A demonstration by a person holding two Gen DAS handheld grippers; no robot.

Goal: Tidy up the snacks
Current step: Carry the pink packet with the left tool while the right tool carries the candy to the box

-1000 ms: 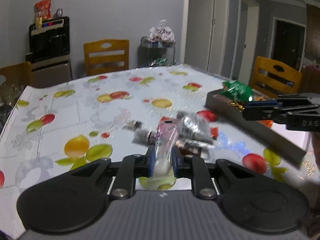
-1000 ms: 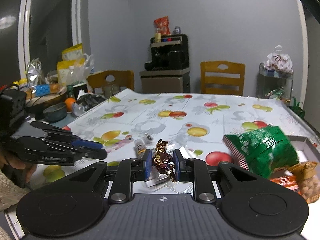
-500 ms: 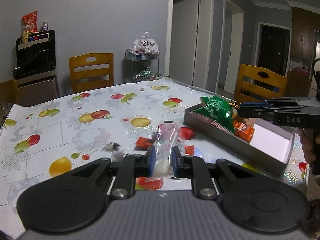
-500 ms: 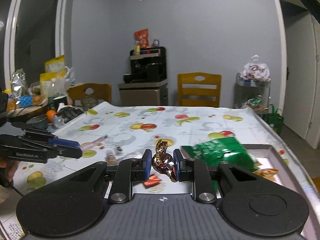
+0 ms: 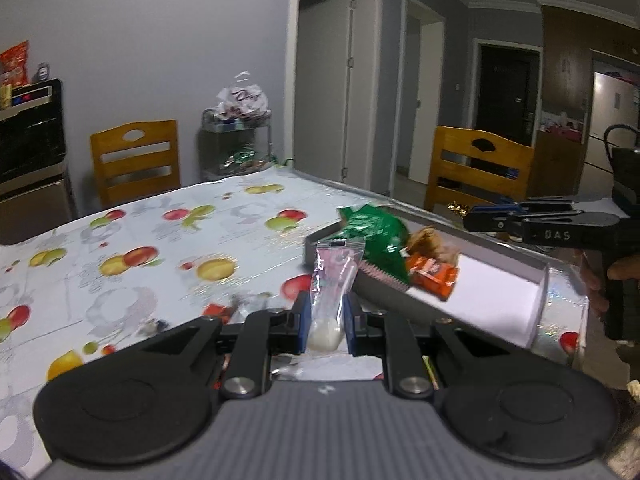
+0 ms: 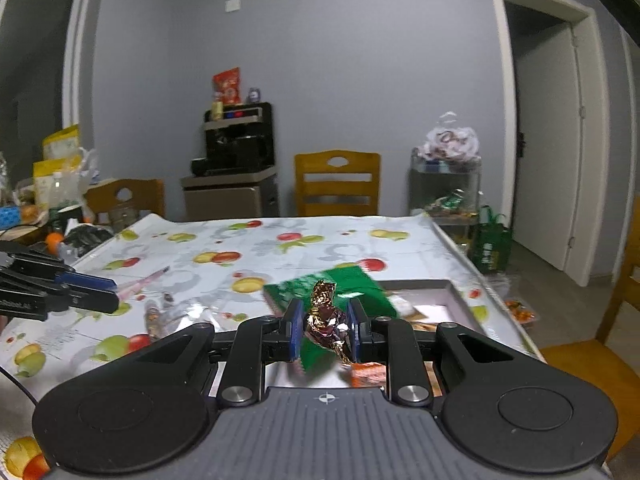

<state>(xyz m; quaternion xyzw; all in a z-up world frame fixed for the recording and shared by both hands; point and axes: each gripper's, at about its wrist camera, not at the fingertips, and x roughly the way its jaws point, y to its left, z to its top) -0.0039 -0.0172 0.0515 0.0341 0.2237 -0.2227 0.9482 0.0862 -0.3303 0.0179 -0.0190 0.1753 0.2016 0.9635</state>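
Both pairs of jaws are clenched on sweets: the left gripper [image 5: 326, 320] pinches a clear pink-printed packet [image 5: 334, 276], the right gripper [image 6: 325, 330] a gold-foil candy [image 6: 326, 316] — each carried near the grey box [image 5: 400, 300] on the fruit-print table [image 5: 160, 240]. To do this well, I'd bring each one right over the box's bare white floor, clear of the green bag [image 5: 372, 232], before letting go. What lies beneath the orange packs [image 5: 432, 276] is hidden — perhaps more snacks.
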